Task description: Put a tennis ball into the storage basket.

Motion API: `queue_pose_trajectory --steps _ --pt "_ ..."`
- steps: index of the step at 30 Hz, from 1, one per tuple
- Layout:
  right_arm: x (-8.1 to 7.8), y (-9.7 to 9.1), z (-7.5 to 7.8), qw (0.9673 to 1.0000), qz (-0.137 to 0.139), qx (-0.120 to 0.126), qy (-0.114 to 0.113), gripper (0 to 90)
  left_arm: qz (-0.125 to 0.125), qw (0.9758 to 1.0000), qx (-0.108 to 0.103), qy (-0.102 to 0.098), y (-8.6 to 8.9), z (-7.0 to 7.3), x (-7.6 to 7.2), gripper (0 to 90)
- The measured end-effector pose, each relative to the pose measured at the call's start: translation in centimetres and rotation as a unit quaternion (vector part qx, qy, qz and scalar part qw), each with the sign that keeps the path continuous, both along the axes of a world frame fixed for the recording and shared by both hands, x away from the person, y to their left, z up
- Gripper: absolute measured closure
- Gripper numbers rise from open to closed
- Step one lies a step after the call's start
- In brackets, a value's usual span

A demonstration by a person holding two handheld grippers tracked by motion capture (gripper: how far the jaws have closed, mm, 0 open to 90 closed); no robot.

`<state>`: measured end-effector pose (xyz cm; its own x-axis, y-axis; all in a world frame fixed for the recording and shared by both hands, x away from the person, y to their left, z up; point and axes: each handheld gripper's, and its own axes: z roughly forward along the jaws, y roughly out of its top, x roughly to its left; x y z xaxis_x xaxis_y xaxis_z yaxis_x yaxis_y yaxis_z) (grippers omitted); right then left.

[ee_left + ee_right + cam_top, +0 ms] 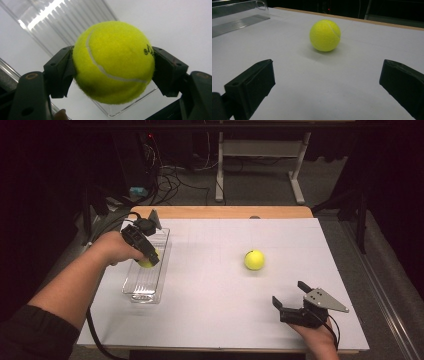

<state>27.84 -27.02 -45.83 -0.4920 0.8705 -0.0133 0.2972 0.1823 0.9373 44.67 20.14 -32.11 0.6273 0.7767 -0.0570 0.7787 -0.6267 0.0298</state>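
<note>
Yellow felt tennis ball: clamped between both pads of left gripper, above clear ribbed plastic tray.
Right gripper: jaws wide apart, holding nothing, facing second yellow ball on white table.

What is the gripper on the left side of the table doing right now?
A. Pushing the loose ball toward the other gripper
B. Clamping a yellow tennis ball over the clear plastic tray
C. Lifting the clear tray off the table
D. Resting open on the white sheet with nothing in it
B: the left gripper has both jaws pressed against a tennis ball, with the clear tray beneath it.
</note>
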Motion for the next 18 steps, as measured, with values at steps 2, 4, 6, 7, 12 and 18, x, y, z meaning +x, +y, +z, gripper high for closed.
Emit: queue_pose_trajectory --steps 2,4,6,7,12,18 --pt "0.0 0.0 0.0 1.0 -0.001 0.0 0.001 0.4 0.004 1.0 0.003 0.001 0.4 0.0 0.1 26.8" --pt "0.0 0.0 0.0 1.0 -0.001 0.0 0.001 0.4 0.007 1.0 0.003 0.002 0.7 0.0 0.2 26.9" --pt "0.0 0.0 -0.1 1.0 -0.001 -0.001 0.001 0.4 0.011 0.9999 0.004 0.0 0.9 0.1 0.3 26.9" --pt "0.0 0.0 -0.1 1.0 -0.001 -0.001 0.001 0.4 0.012 0.9999 0.004 0.001 1.0 0.1 0.3 26.8" --pt "0.0 0.0 -0.1 1.0 -0.001 0.0 0.001 0.4 0.022 0.9998 0.005 0.0 1.7 0.1 0.6 26.9" --pt "0.0 0.0 -0.1 1.0 0.0 0.0 0.001 0.5 0.038 0.9993 0.004 0.001 2.6 0.1 1.0 26.8"
